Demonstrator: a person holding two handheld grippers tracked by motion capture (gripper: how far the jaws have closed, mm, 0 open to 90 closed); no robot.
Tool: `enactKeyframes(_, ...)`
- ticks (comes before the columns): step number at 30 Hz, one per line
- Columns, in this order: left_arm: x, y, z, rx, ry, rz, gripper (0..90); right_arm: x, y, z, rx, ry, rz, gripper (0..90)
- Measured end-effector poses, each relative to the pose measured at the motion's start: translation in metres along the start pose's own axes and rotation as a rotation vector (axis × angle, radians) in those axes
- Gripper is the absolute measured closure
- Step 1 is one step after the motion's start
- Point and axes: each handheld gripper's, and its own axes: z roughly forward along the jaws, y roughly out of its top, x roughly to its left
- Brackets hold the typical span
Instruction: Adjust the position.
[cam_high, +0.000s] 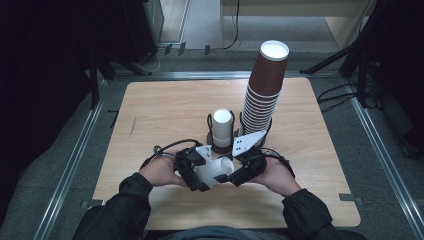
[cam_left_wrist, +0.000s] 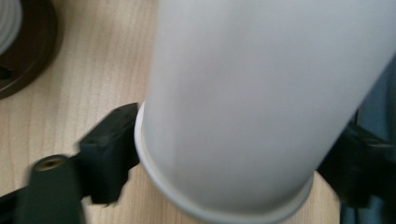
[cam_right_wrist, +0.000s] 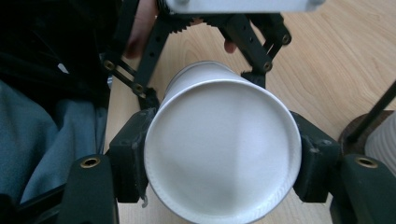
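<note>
A white paper cup (cam_high: 217, 172) lies on its side just above the table's near edge, between my two grippers. The right gripper (cam_high: 231, 175) has its pads pressed on both sides of the cup's closed base (cam_right_wrist: 224, 149). From the opposite side, the left gripper (cam_high: 202, 175) straddles the cup near its rim (cam_left_wrist: 261, 102). Its jaws stand close beside the cup wall, and the blurred picture shows no firm press. In the right gripper view the left gripper (cam_right_wrist: 201, 84) reaches around the far end of the cup.
A tall, leaning stack of brown cups (cam_high: 265, 90) stands in a wire holder behind my hands. A short white stack (cam_high: 222, 127) sits beside it on a dark round base (cam_high: 220, 147). The wooden table (cam_high: 160, 115) has bare room at left and right.
</note>
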Motion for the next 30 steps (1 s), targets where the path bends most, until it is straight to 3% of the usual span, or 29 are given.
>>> enactKeyframes(11,0.005,-0.011,-0.015,-0.073,0.058,-0.045,7.5,-0.007,-0.009,-0.01,-0.013,-0.029,0.009,33.3)
enactKeyframes(15,0.006,-0.013,-0.018,-0.091,0.05,-0.066,5.8,-0.008,-0.012,-0.013,-0.02,-0.043,0.016,33.2)
enactKeyframes(26,0.01,-0.02,-0.028,-0.262,0.029,-0.118,1.1,-0.01,-0.017,-0.023,-0.073,-0.066,0.029,33.1)
enactKeyframes(30,0.011,-0.02,-0.026,-0.299,0.015,-0.134,1.1,-0.009,-0.017,-0.025,-0.106,-0.061,0.031,33.1)
